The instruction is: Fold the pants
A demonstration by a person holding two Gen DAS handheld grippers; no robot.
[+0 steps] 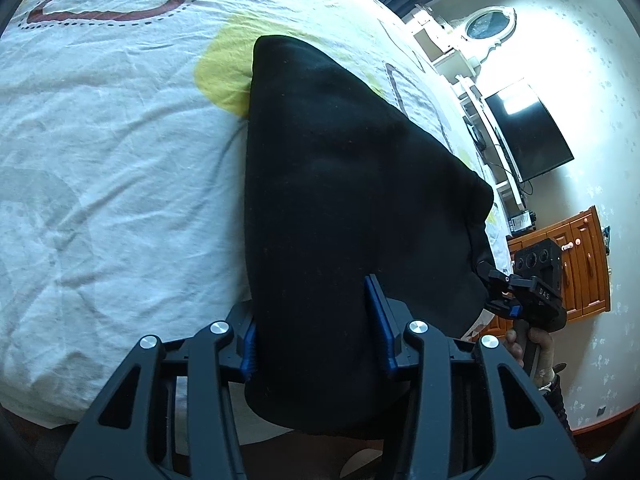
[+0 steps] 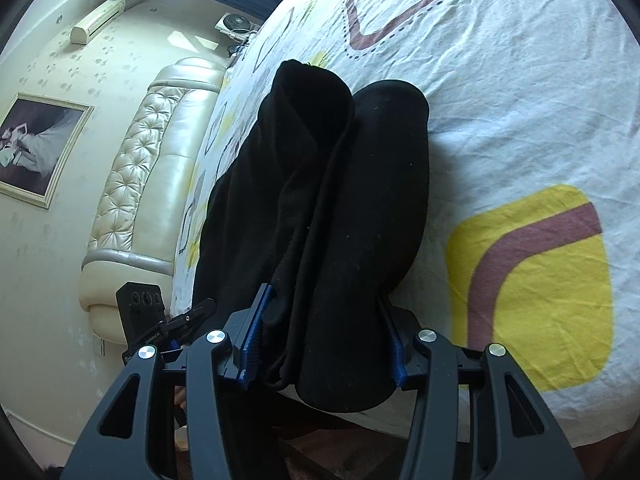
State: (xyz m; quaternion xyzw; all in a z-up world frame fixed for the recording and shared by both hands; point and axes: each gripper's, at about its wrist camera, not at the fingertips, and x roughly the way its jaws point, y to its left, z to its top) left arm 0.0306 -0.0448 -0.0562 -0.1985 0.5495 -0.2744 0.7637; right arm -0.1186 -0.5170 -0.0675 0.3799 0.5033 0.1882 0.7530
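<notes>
At the bed's (image 1: 100,160) near edge, left tongs (image 1: 316,344) and right tongs (image 2: 320,344) each clamp the black pants (image 2: 320,200), whose length runs straight away from both.

The only legible lettering is "DAS", in pale letters on the black body of the right gripper (image 1: 486,270), seen from the left wrist view.
</notes>
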